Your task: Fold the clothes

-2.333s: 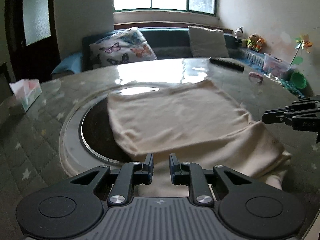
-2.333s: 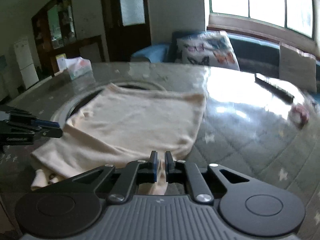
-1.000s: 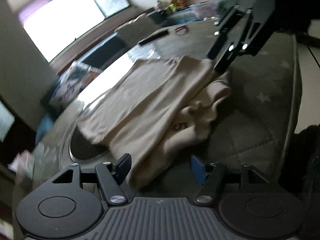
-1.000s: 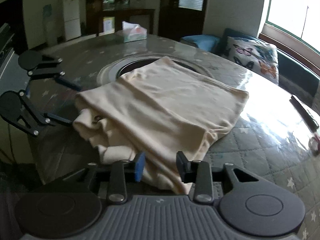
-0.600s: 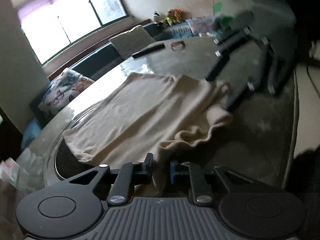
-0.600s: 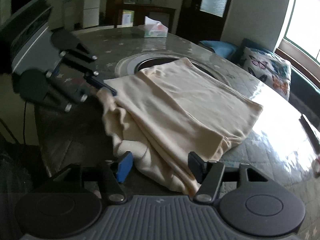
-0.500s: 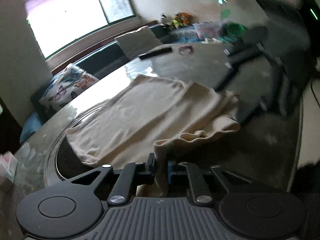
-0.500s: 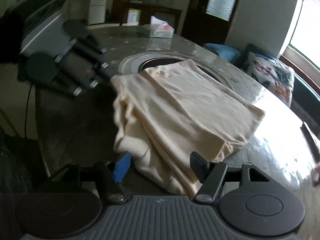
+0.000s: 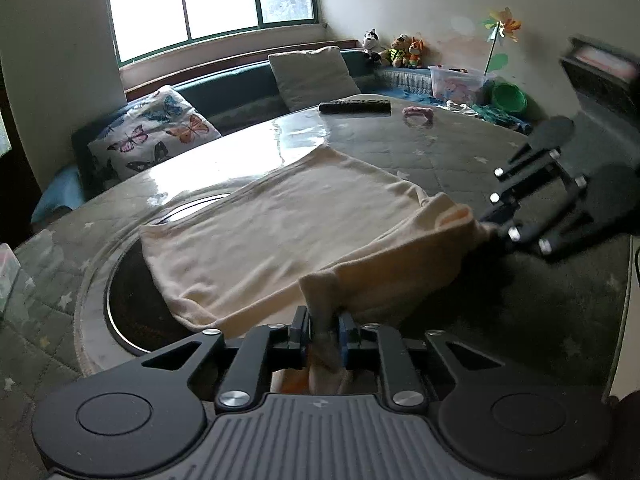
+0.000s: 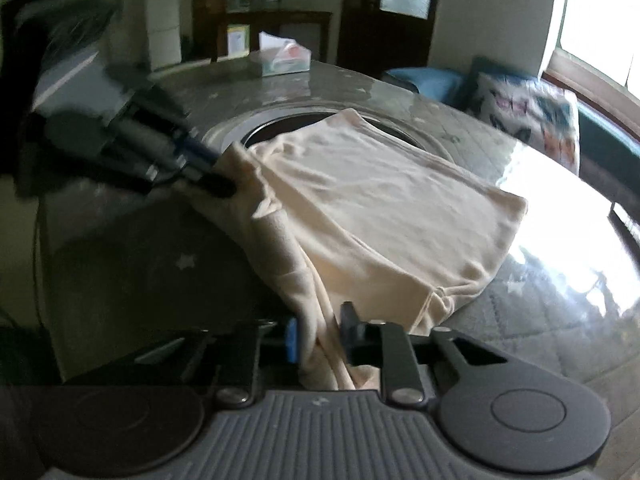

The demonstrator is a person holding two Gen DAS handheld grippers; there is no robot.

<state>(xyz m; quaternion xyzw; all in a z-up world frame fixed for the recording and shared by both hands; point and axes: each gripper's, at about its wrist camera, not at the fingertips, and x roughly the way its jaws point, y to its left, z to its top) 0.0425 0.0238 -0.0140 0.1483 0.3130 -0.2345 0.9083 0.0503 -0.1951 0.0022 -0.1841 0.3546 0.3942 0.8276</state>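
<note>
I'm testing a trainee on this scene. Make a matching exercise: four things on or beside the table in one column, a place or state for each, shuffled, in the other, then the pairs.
Things:
1. cream garment
2. remote control
3. tissue box
4. butterfly pillow

Places or states:
A. on the bench under the window
B. pinched at its near edge by the left gripper and the right gripper
C. lying on the table's far side, toward the window
D. on the table's edge toward the dark door

Pairs: 1-B, 2-C, 3-D, 4-A
</note>
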